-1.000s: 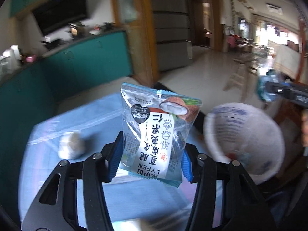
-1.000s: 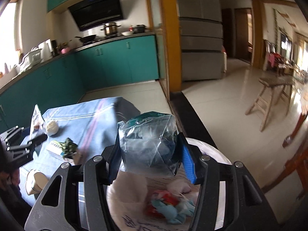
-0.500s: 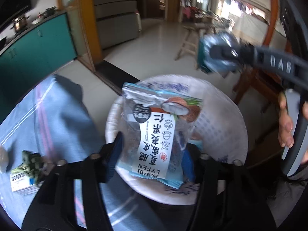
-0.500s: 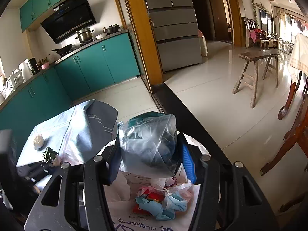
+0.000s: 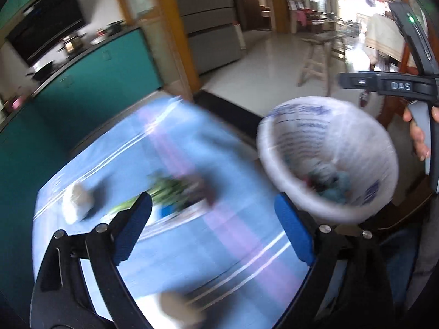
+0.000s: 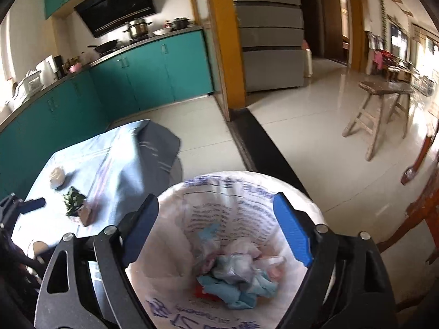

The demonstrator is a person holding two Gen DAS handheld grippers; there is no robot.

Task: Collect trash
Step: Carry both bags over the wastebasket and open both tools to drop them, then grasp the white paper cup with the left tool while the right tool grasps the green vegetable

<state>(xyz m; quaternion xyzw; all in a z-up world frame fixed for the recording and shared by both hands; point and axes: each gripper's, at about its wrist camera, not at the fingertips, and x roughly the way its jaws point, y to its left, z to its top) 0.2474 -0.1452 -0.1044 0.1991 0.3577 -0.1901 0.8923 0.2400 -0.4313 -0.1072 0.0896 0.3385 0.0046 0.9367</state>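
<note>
Right wrist view: the right gripper hangs with its jaws spread wide and nothing between them, directly over the lined bin that fills the lower centre of the frame, crumpled wrappers heaped at its bottom. Left wrist view, blurred: the left gripper is likewise spread and empty above the blue tablecloth, the bin at right. Three pieces of trash show on the cloth at left of the right wrist frame: one pale crumpled wad, one small carton with green leafy scraps just below it, and one pale piece at the near edge, partly hidden. All look light and soft; the wad should crush easily and could be pinched across its middle, while the carton, probably stiffer, seems best taken by its long sides so the leaves do not spill.
</note>
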